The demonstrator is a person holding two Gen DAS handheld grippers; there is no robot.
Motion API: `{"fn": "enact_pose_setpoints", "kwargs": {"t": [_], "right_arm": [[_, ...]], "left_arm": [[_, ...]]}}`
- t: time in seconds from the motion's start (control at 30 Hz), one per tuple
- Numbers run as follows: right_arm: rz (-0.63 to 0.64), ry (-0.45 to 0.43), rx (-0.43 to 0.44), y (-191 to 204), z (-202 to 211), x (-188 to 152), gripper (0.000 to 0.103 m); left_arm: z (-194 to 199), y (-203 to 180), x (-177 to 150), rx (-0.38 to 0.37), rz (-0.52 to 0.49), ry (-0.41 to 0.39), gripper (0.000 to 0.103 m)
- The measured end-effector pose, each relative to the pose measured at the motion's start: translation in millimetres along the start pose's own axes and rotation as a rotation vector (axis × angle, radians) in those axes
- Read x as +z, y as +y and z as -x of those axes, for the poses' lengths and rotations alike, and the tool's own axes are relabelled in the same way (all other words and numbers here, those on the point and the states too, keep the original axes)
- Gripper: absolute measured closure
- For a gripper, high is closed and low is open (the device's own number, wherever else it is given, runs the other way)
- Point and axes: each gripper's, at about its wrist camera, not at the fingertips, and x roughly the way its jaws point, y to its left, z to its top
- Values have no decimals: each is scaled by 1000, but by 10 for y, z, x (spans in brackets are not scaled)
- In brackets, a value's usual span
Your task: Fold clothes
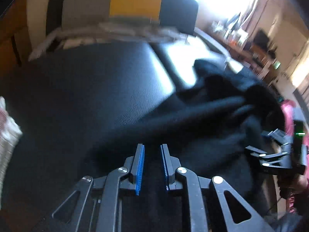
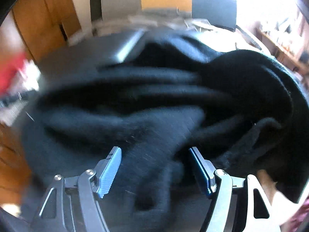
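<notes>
A dark garment (image 2: 146, 104) lies bunched in thick rolls and loose ridges on the black tabletop (image 1: 81, 89), directly ahead of my right tongs (image 2: 155, 150) and off to the right of my left tongs (image 1: 152, 150). No flat panel, square edge or stacked layer shows anywhere in it, so by my reading the folding is not finished: the cloth would need spreading out and laying over itself before it could pass as folded. Whether this heap is a piece waiting to be laid out or one being gathered midway through a fold, the blurred views do not settle.

My right tongs stand wide apart, low over the near part of the garment, with cloth lying between the two blue pads but nothing pinched. My left tongs are nearly together, a narrow gap between the pads; the surface beneath them is dark, and I cannot tell whether any cloth sits in that gap.

The fabric looks soft, heavy and fleecy, its far-right edge curling up in a fuzzy lip beyond my right tongs. Seen from the left wrist, it trails from a raised lump on the far right down toward my left tongs.
</notes>
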Motion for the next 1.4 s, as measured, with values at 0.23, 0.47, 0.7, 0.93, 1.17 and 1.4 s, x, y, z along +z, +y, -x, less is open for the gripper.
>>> {"fn": "enact_pose_setpoints", "kwargs": {"t": [0.23,0.47,0.7,0.93,1.17,1.4], "right_arm": [[-37,-35,-61,-484,-2,-68,0],[-124,-63,-2,-678,404,-205,16],[-282,-320,-182,-1111,1531,-586,16],[-436,-301,-194,-1557,1514,-821,85],[-527,-335,-5,-1696,1506,-1022,97],[-329,-315,-3,-1541,1672,-943,97]], "left_arm": [[-105,-58,-312,-121,187,41,87],[20,-246,-395,-71,164,35,87],[246,-652,-15,-197,-5,-64,82],[193,-2084,450,-258,-545,-148,79],[-12,-3009,749,-294,-963,-185,77],[-214,-3522,1119,-349,-1253,-156,65]]}}
